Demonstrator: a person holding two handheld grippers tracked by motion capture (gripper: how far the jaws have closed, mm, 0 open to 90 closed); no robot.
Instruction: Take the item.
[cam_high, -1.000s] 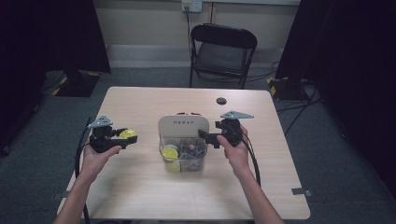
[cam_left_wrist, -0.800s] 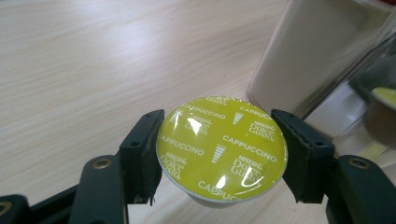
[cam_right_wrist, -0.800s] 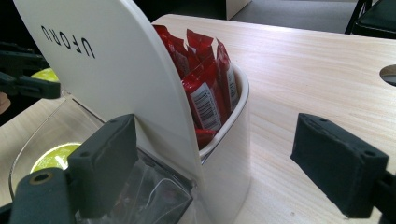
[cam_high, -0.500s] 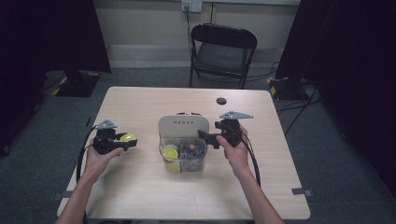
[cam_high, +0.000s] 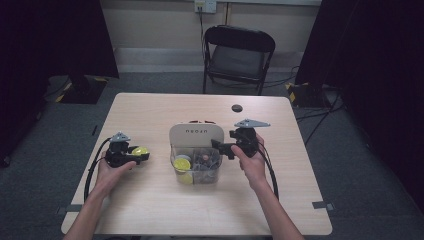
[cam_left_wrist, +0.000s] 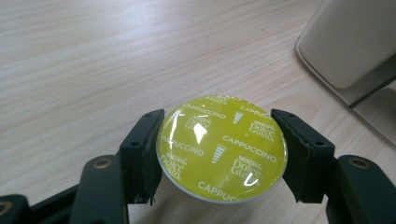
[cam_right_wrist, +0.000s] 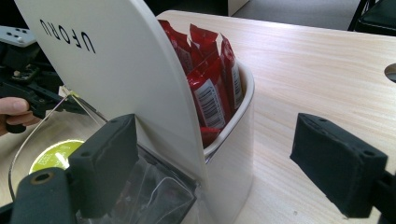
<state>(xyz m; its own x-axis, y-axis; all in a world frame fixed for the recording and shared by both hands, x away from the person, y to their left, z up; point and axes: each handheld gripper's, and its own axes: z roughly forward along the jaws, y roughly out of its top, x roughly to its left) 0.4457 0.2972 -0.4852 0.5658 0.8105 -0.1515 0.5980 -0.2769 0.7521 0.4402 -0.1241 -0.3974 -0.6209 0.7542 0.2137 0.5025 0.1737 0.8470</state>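
The left gripper (cam_left_wrist: 215, 154) is clamping a yellow coffee capsule (cam_left_wrist: 222, 148) just above the tabletop (cam_high: 150, 205), left of the organizer (cam_high: 196, 137). The right gripper (cam_right_wrist: 224, 163) is standing wide beside the organizer; one capsule is out, others are waiting inside

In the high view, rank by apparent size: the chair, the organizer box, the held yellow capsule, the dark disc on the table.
1. Chair
2. Organizer box
3. Yellow capsule and dark disc: both look about alike, and the left tongs partly cover the capsule, so no ranking between them.
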